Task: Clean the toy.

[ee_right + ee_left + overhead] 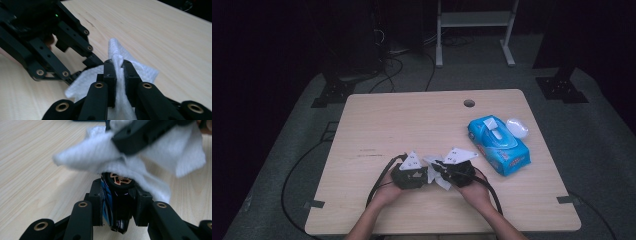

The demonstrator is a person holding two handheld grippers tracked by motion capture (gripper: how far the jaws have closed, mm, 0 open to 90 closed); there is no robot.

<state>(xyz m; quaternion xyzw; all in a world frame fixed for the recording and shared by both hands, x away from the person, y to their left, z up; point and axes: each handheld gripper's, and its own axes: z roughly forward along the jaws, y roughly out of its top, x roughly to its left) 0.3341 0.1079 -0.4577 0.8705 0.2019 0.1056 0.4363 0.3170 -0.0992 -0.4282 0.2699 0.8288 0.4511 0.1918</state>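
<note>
The left gripper (117,202), at the near middle of the table (387,120), has its 2 jaws clamped on a small toy car (117,195) held nose-up, 1 bronze-spoked wheel facing the camera. The right gripper (117,72), just to its right, has its jaws pinched on a white wipe (140,72) draped over the car's upper end. Judged from this, the wiping stroke should run along the car's upright long axis, downward toward the left jaws.

The left gripper (117,205) clamps a small blue-and-black toy car (115,202); a crumpled white wipe (105,157), pinched by the right gripper (140,135), covers its top.
</note>
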